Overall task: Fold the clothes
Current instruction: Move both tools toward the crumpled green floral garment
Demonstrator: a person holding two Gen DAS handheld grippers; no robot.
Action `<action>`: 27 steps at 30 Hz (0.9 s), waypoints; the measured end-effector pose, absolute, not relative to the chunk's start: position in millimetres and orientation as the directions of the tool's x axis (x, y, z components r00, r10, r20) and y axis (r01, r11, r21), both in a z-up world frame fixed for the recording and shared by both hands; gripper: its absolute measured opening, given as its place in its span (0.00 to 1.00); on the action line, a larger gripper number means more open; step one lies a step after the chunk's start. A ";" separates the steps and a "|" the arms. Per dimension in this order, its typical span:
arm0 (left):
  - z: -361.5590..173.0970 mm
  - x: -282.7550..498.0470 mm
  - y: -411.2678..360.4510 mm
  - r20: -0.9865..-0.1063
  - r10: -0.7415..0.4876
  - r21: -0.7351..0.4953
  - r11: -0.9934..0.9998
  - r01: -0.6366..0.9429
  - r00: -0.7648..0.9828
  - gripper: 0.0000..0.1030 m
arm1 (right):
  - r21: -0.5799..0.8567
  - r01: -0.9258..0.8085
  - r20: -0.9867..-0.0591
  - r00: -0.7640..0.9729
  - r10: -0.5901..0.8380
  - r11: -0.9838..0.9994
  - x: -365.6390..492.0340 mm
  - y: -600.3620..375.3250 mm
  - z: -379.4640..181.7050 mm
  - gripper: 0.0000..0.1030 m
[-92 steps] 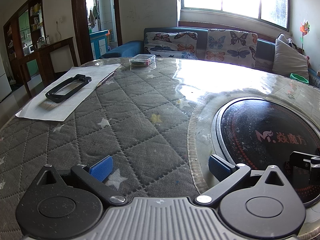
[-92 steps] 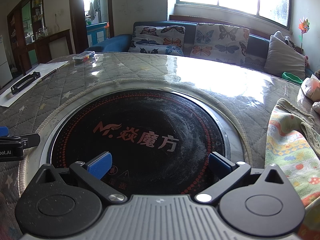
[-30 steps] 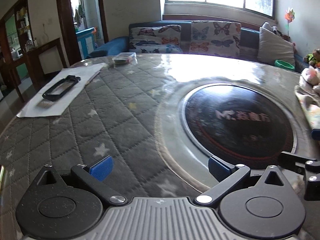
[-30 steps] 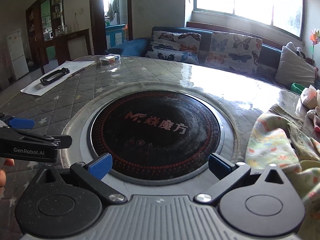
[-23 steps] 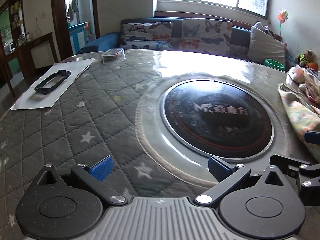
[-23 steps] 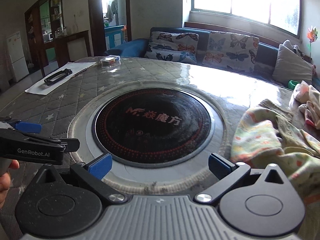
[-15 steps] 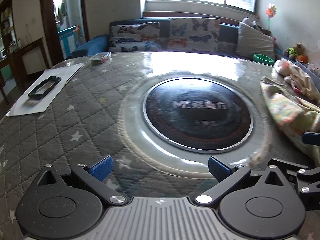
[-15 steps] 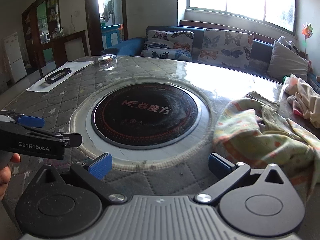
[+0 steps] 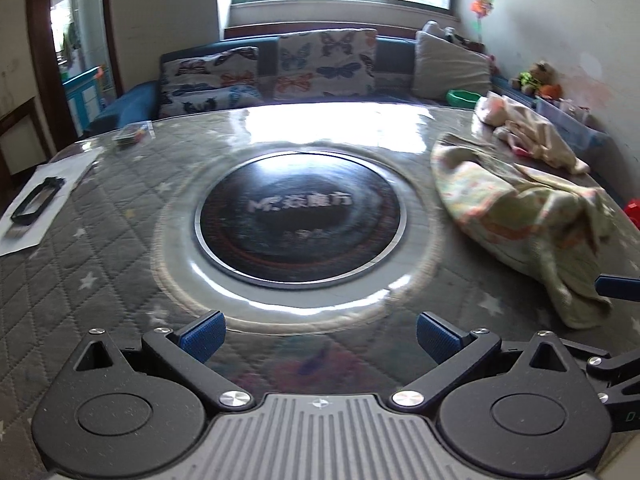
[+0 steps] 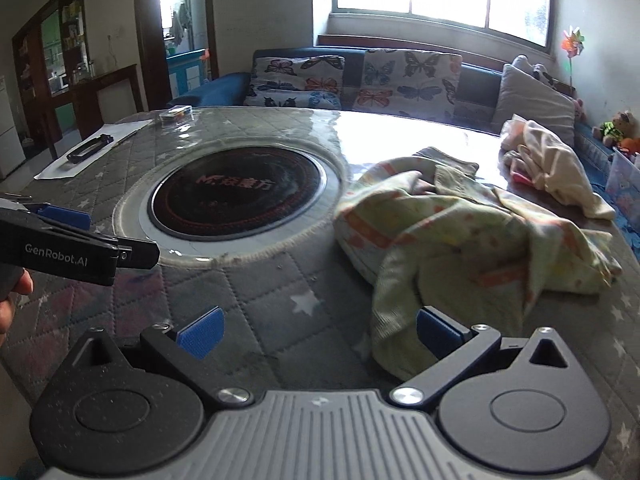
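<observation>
Broadly, the quilted grey table point(image 10: 280, 288) filled both views, its round black cooktop point(image 9: 300, 216) set in the middle. To the cooktop's right lay the crumpled patterned garment point(image 10: 460, 232), with a cream garment point(image 10: 556, 164) beyond it. Nearest, the right gripper point(image 10: 318, 330) stood with jaws spread, its right finger touching the patterned cloth; the left gripper point(image 9: 318, 336) also gaped, holding nothing.

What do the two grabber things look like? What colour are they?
Both look the same. The left gripper and right gripper have black arms with round black discs, silver screws and a grey ribbed middle. The jaws carry bright blue pads. White letters on the left one's side read "GenRobot.AI". A bit of bare hand shows behind it. No cables are visible.
</observation>
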State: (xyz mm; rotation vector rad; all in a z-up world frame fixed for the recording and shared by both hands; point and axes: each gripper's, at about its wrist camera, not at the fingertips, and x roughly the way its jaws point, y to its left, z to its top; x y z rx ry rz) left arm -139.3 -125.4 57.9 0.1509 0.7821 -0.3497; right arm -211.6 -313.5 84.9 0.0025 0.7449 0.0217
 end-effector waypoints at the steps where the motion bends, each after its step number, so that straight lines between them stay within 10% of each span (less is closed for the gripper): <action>1: 58.3 -141.0 -129.4 -0.716 -0.259 0.002 0.928 0.373 0.649 1.00 | 0.005 -0.008 -0.677 0.736 0.009 1.000 -215.8 -316.3 84.6 1.00; 27: 67.3 -145.6 -206.1 -0.741 -0.331 0.015 0.862 0.507 0.585 1.00 | 0.027 0.170 -0.666 0.738 -0.109 0.985 -253.1 -385.8 82.8 0.96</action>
